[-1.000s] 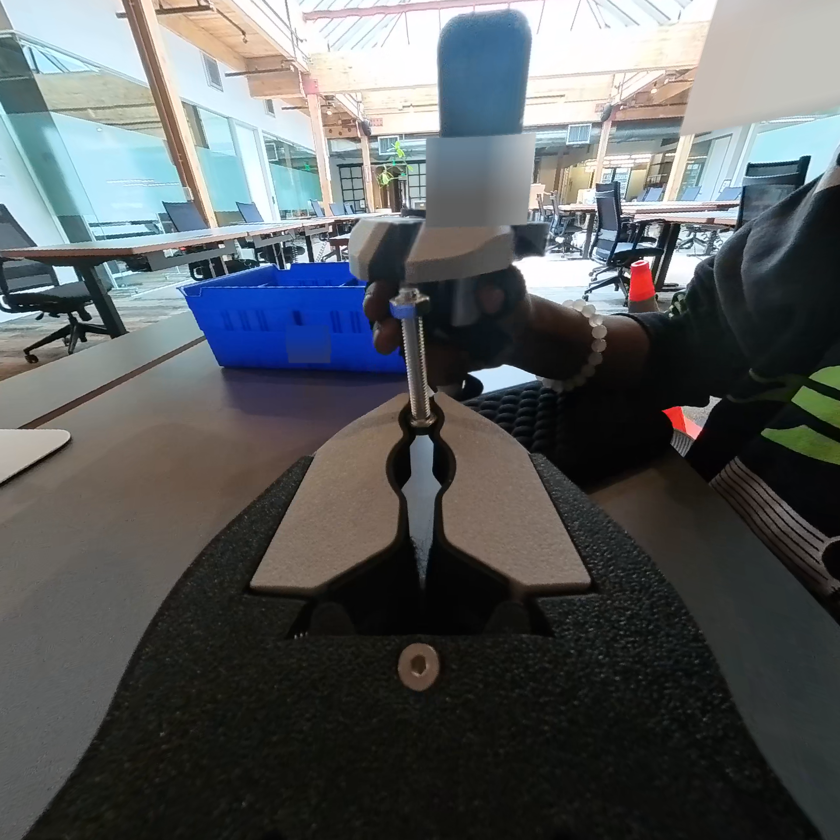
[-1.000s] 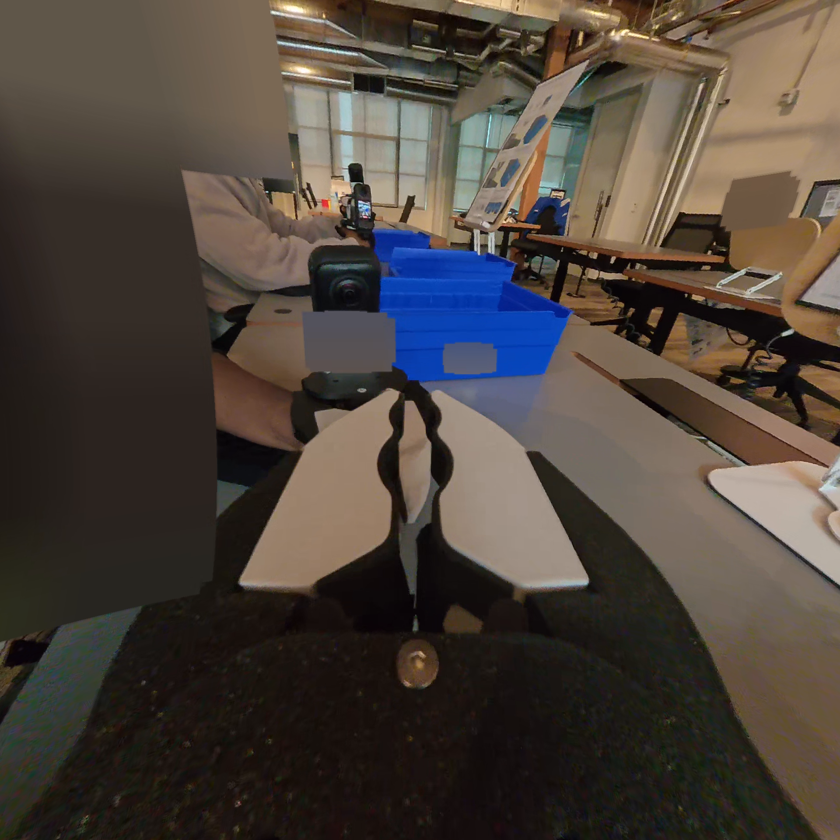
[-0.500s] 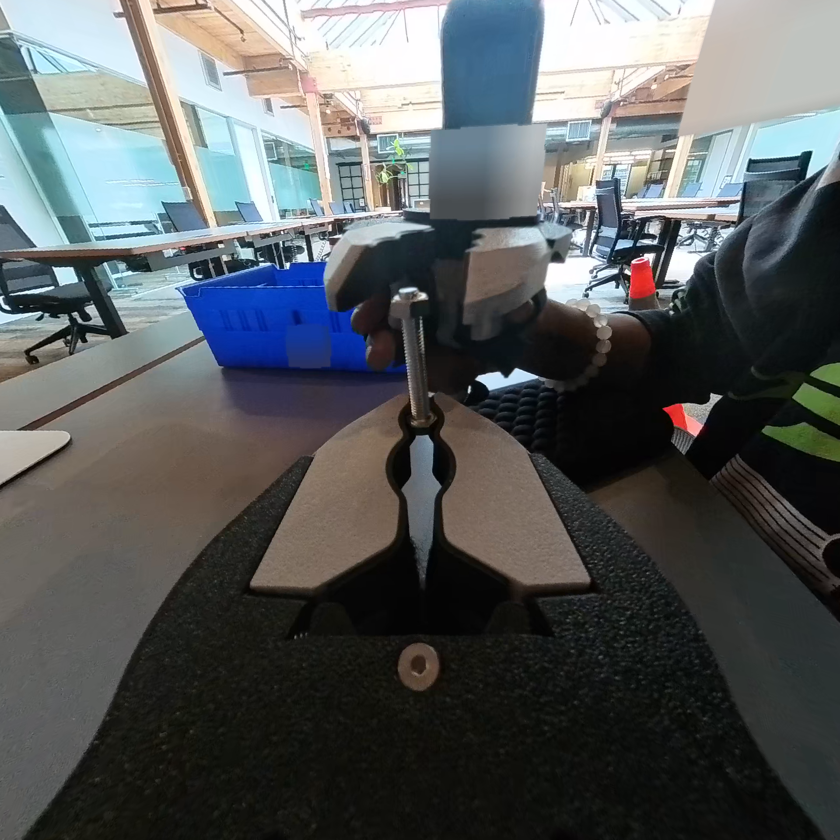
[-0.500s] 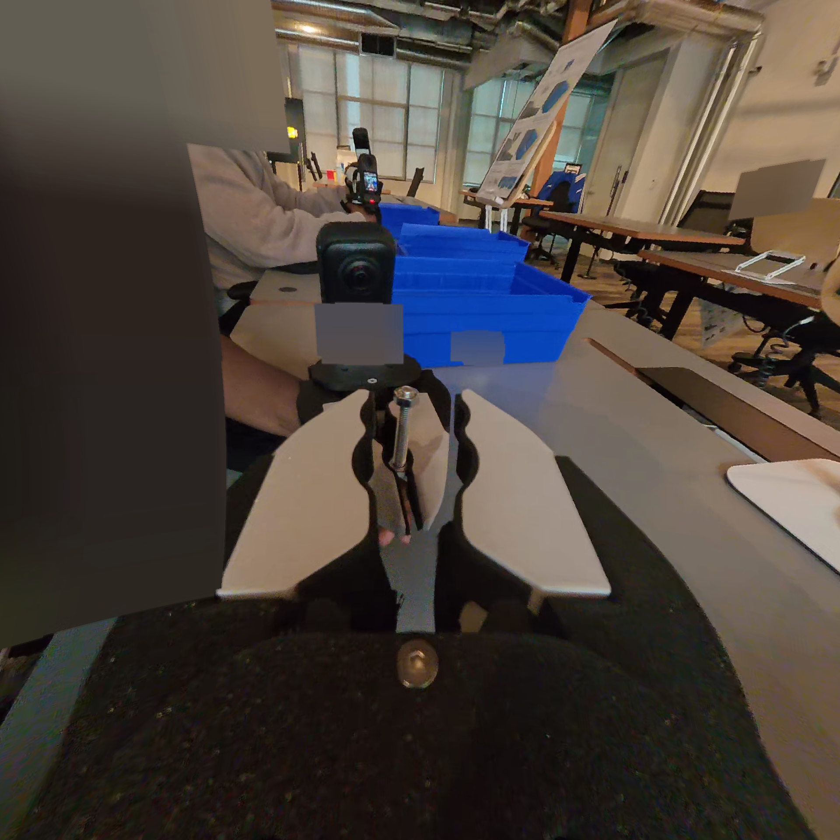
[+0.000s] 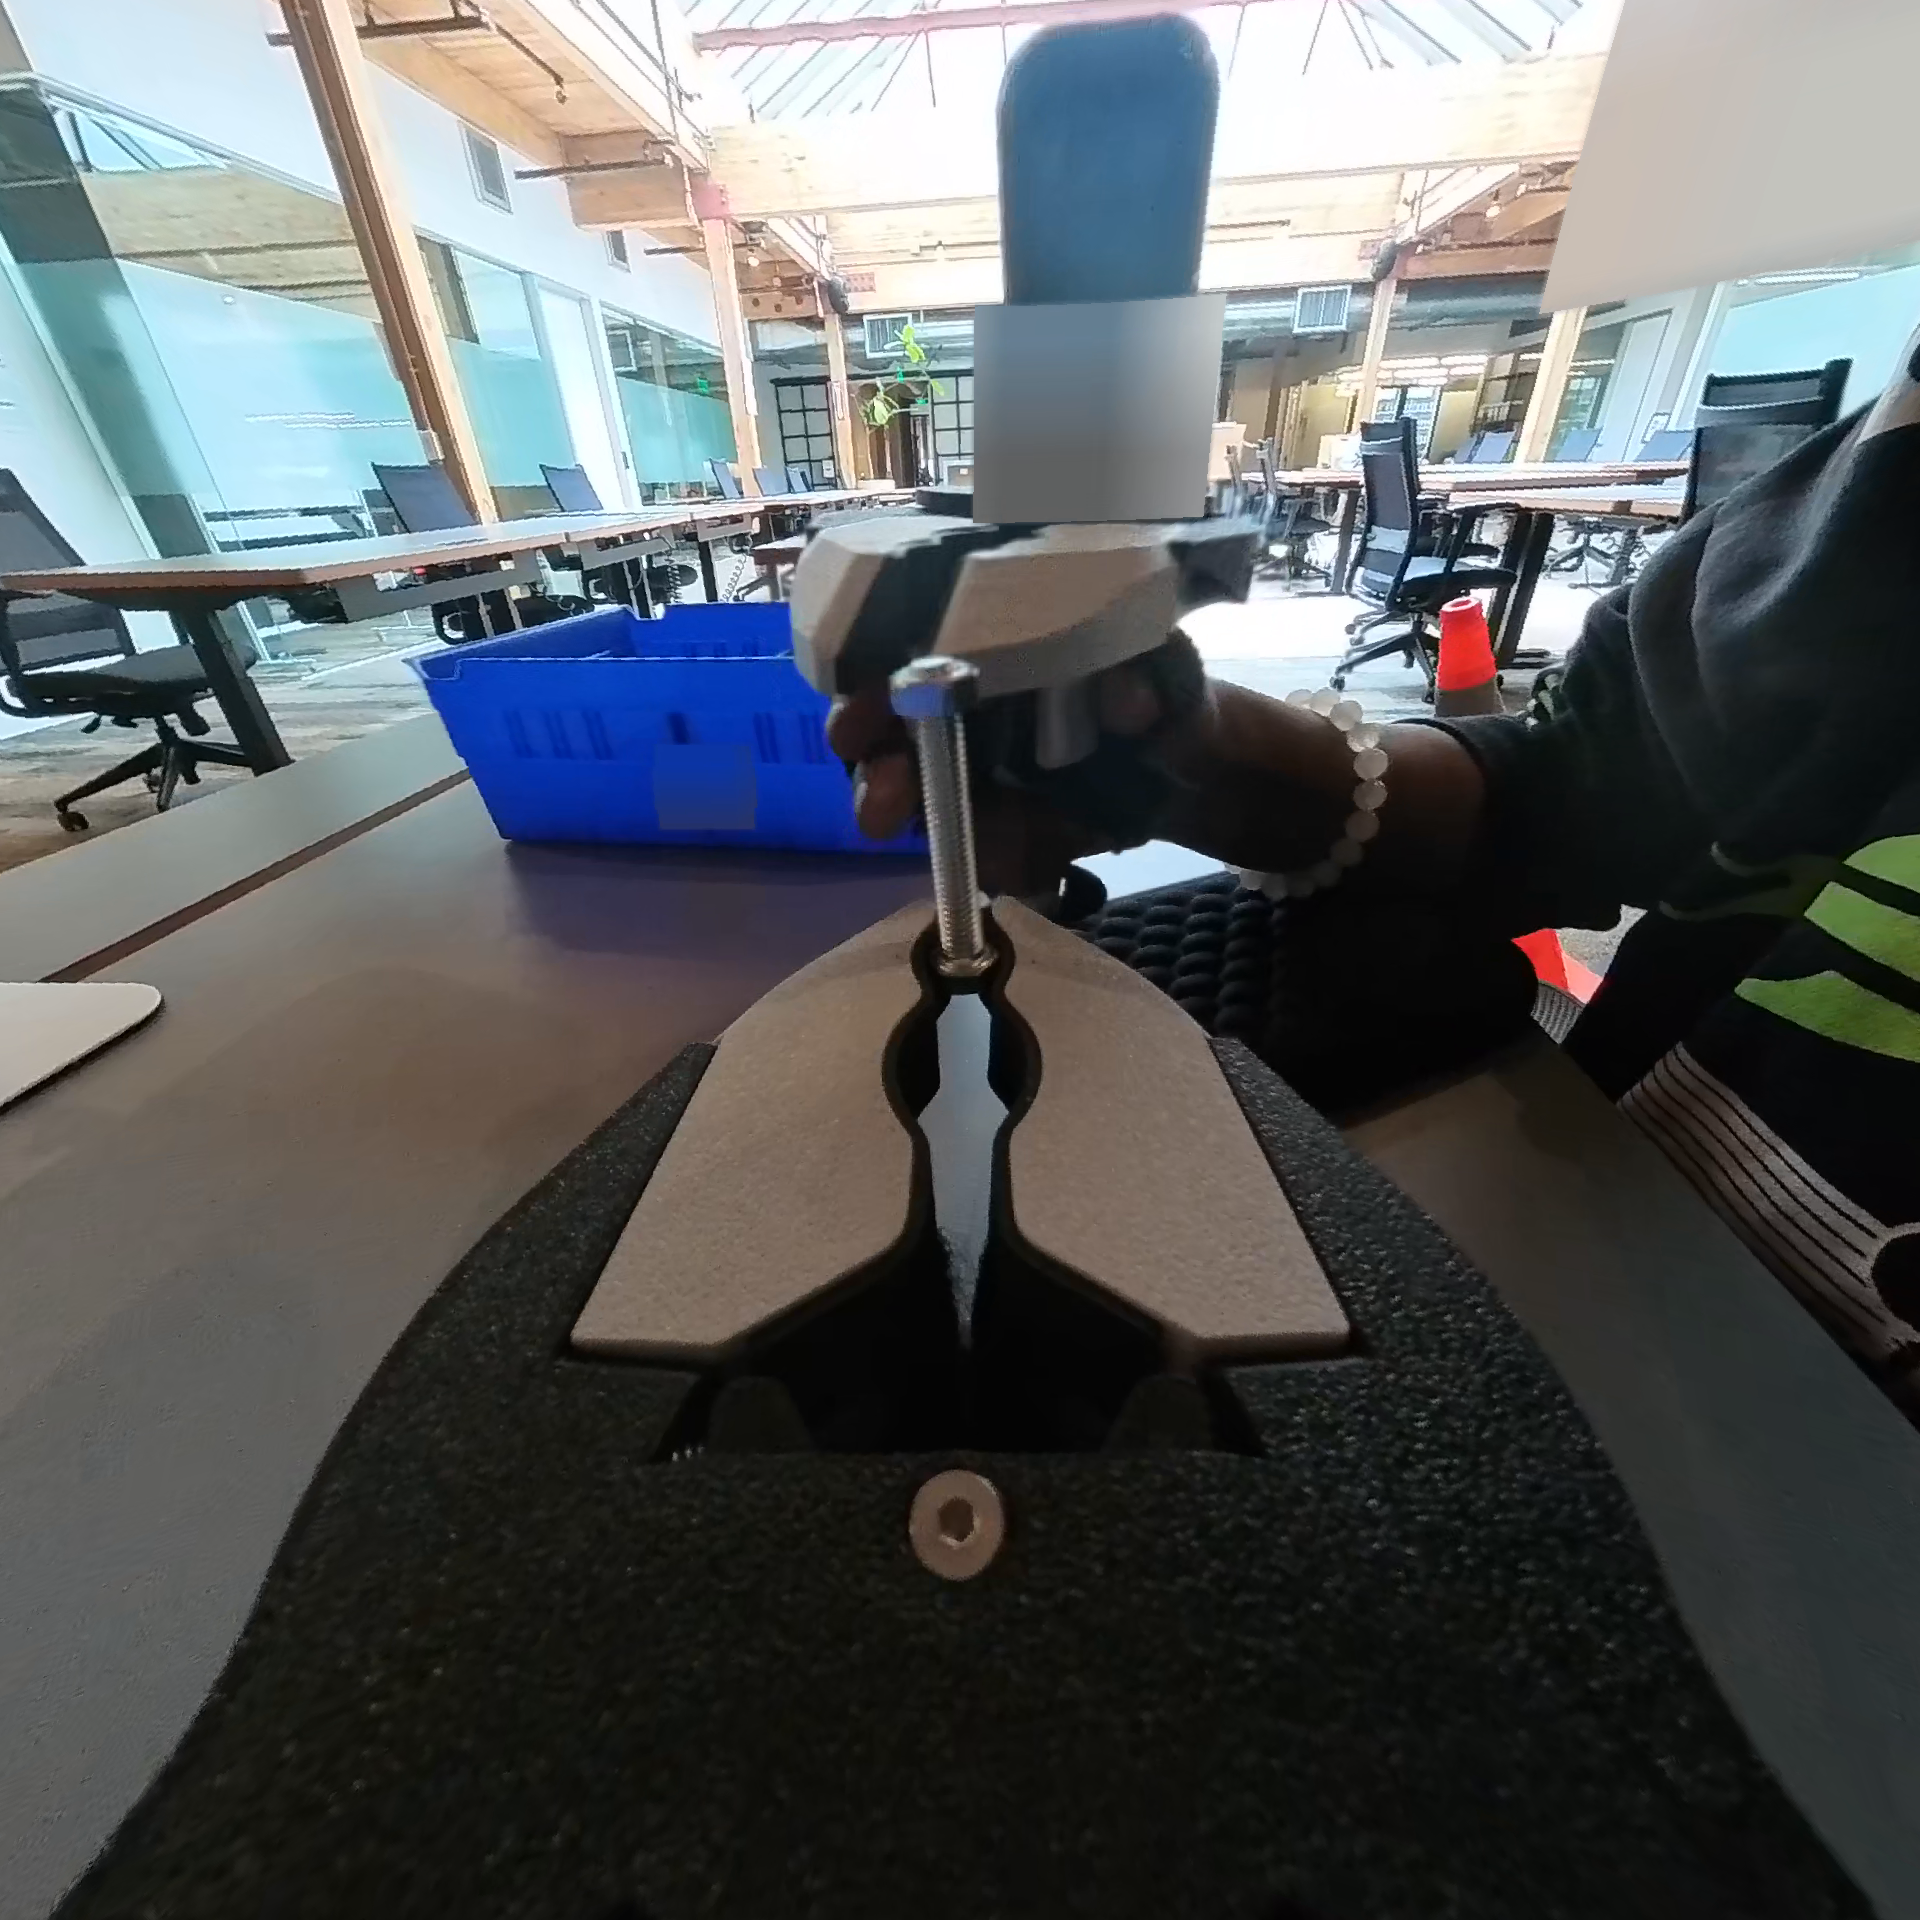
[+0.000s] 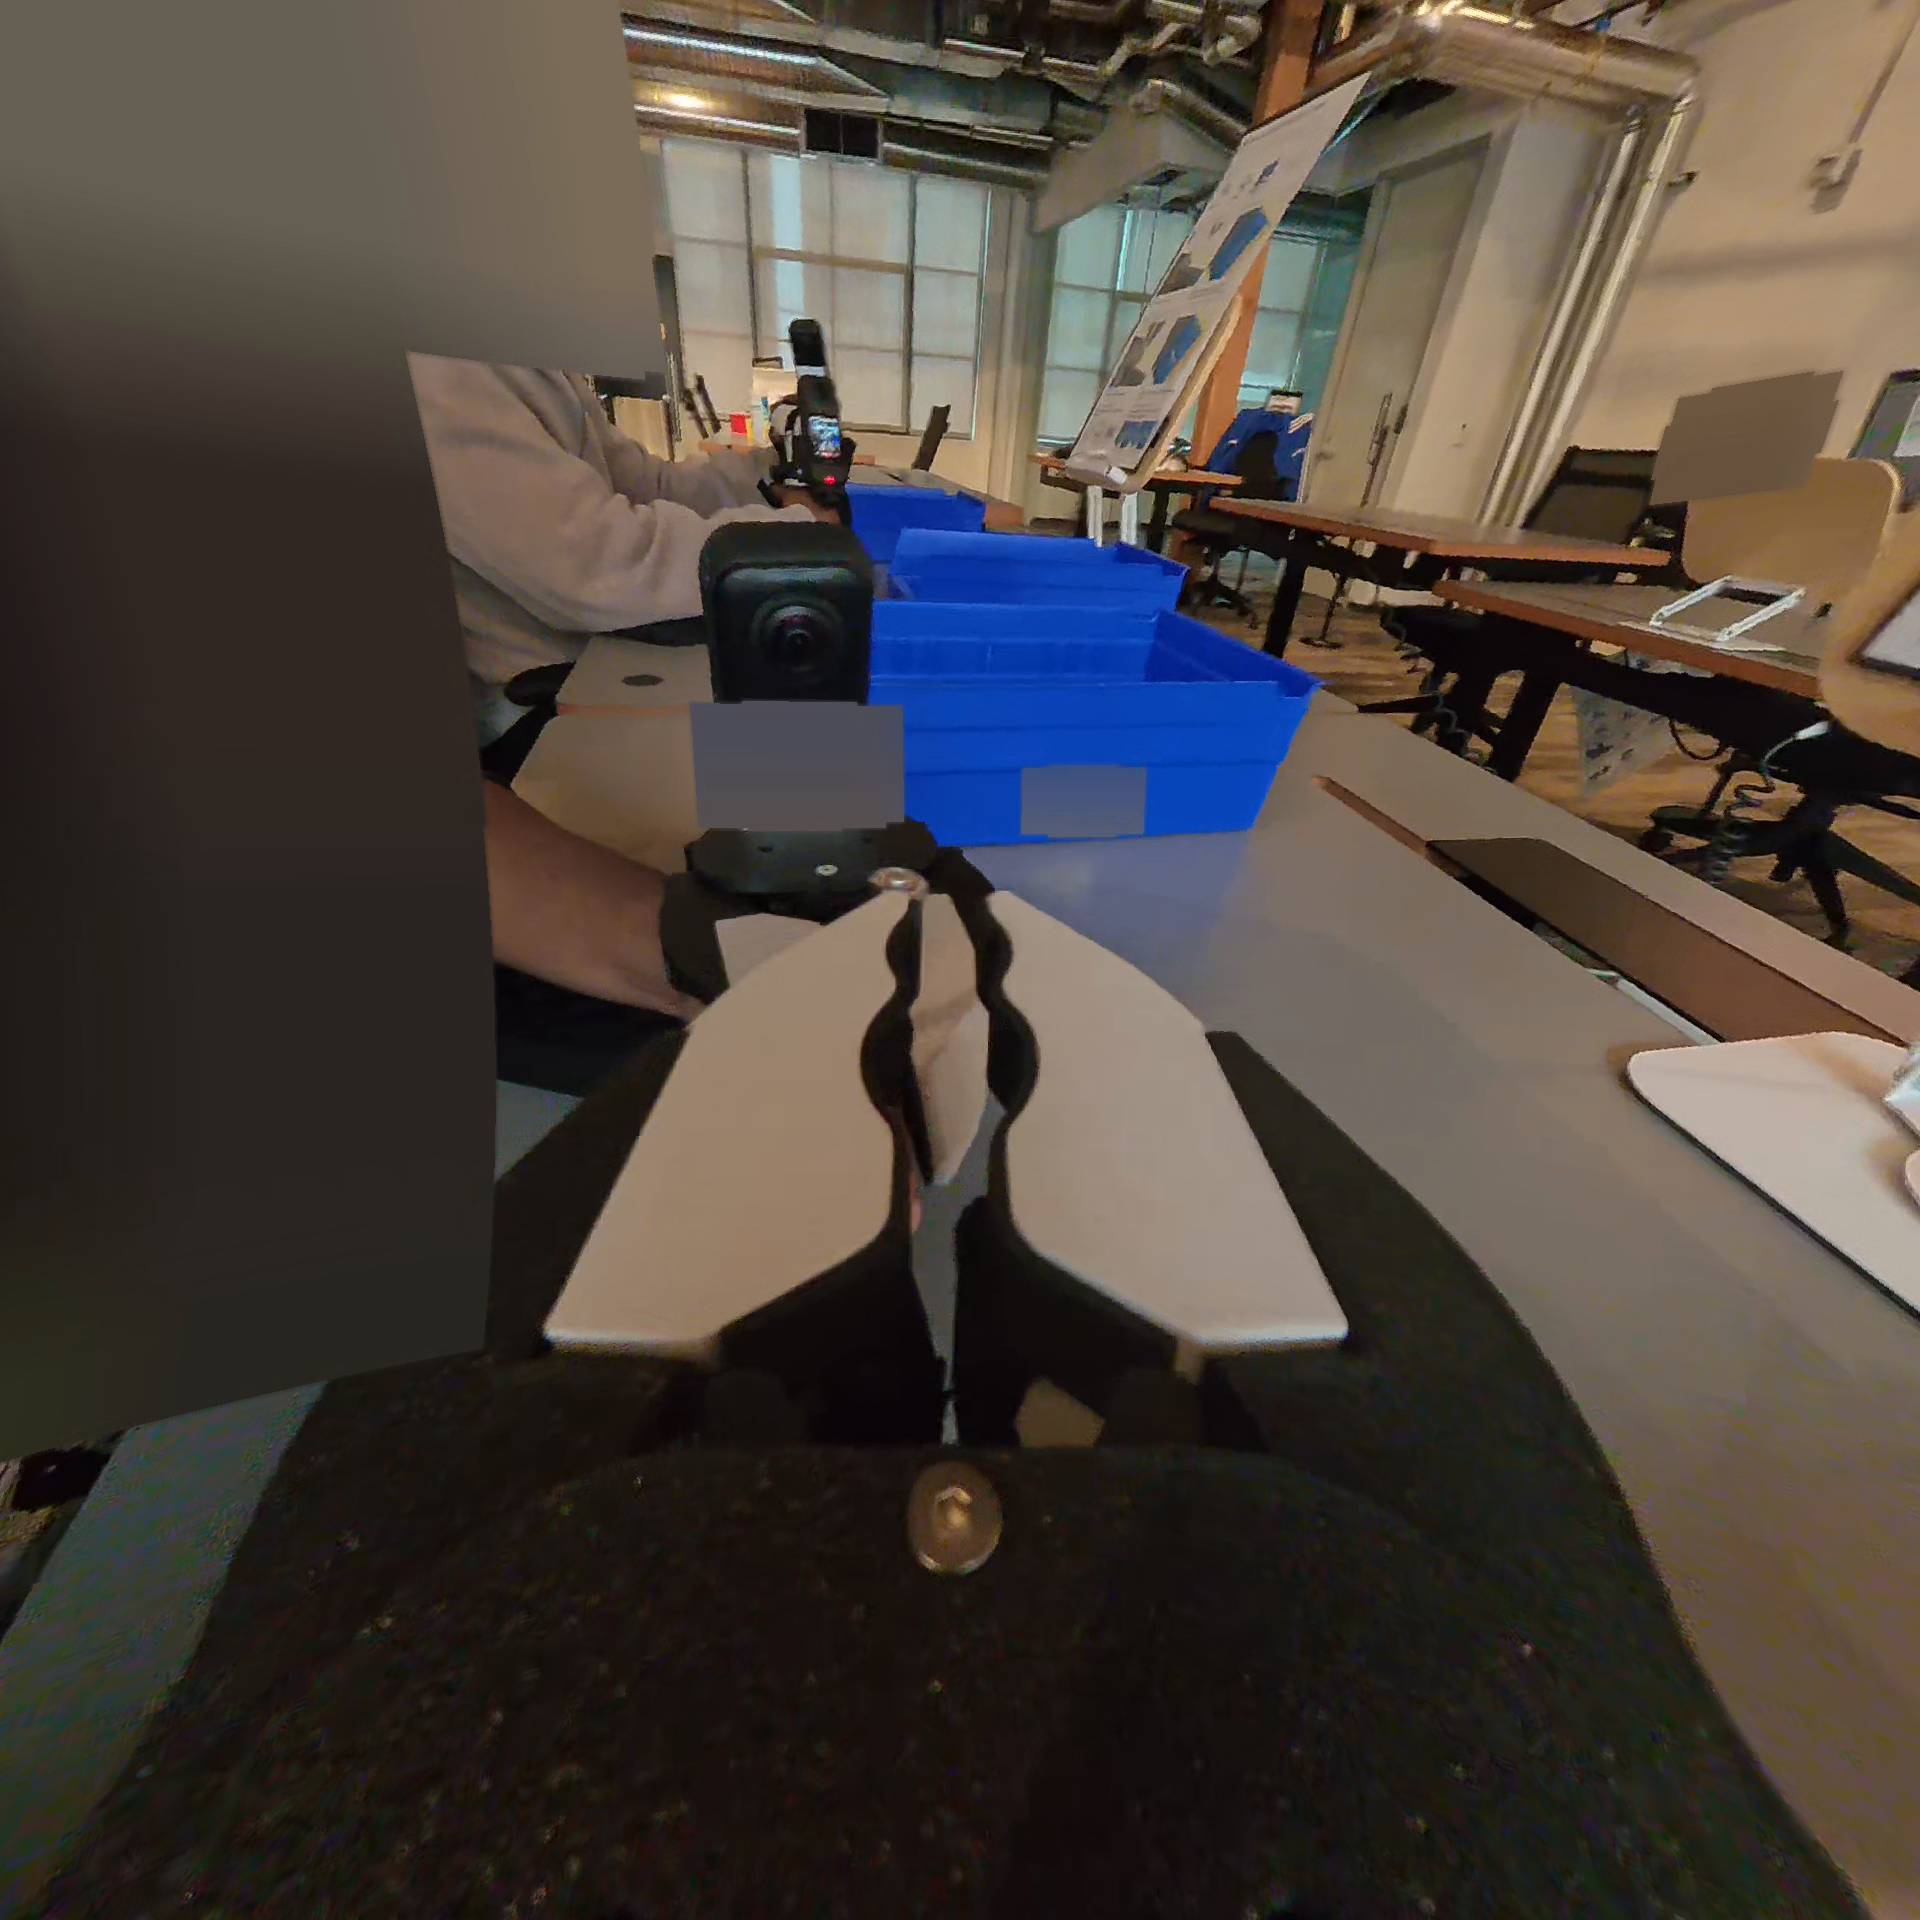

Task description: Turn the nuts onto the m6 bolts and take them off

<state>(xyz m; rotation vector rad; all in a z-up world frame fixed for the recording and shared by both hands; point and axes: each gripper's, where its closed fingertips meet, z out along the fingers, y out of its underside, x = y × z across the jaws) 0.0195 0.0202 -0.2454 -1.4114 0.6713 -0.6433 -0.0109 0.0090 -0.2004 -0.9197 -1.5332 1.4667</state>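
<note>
A silver threaded bolt (image 5: 954, 831) stands upright over the grey table (image 5: 312, 1039). My left gripper (image 5: 961, 925) is shut on the bolt's lower end. A silver nut (image 5: 935, 691) sits at the bolt's top end. My right gripper (image 5: 914, 644) reaches in from the far side, level, and its fingertips close on that nut. In the right wrist view the nut (image 6: 899, 883) shows at the very tip of my right gripper (image 6: 930, 904), between its pads. The left gripper's camera (image 6: 790, 623) stands just behind it.
A blue bin (image 5: 665, 727) stands behind the bolt; it also shows in the right wrist view (image 6: 1081, 727) with more bins behind. A black knobbly mat (image 5: 1195, 935) lies under the person's hand (image 5: 1143, 769). A white pad (image 6: 1787, 1143) lies at the right. Another person (image 6: 551, 540) sits farther along. The gap from one gripper's tips to the other's is roughly 5 cm.
My right gripper opened half a second ago, with the bolt showing between its spread fingers, and has come together on the nut once more. My left gripper has kept still on the bolt.
</note>
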